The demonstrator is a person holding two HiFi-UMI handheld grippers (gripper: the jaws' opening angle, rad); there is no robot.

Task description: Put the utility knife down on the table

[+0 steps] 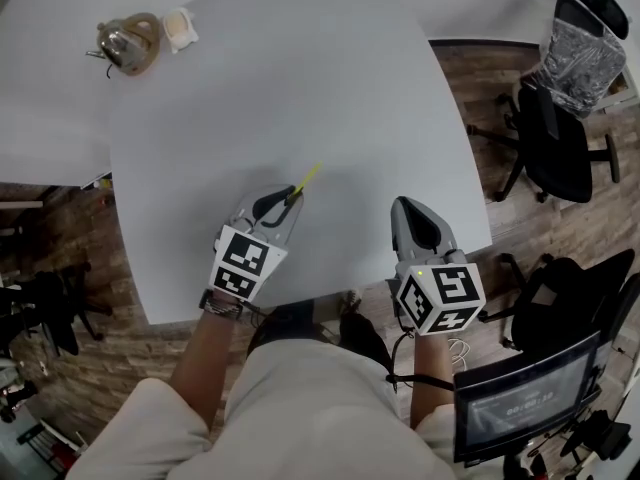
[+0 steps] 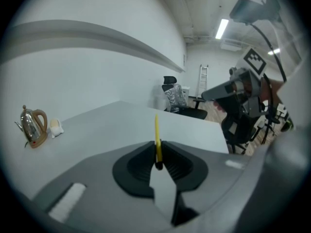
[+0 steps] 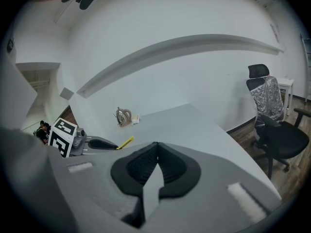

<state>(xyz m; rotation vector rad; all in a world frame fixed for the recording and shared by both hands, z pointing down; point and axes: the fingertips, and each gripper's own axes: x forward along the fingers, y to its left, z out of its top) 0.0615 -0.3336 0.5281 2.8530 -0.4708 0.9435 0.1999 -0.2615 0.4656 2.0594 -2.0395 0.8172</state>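
A slim yellow utility knife (image 1: 305, 180) sticks forward out of my left gripper (image 1: 290, 200), whose jaws are shut on its near end. In the left gripper view the knife (image 2: 157, 135) stands edge-on between the black pads, its tip over the white table (image 2: 121, 125). It hangs a little above the table (image 1: 300, 78) near the front edge. My right gripper (image 1: 402, 208) is over the table's front right corner, jaws shut together with nothing between them. From the right gripper view the left gripper (image 3: 104, 143) and the yellow knife (image 3: 125, 142) show at the left.
A metal kettle (image 1: 128, 40) on a wooden base and a small white cup (image 1: 180, 28) stand at the table's far left. Black office chairs (image 1: 560, 118) stand on the wooden floor to the right. A screen (image 1: 520, 398) is at the lower right.
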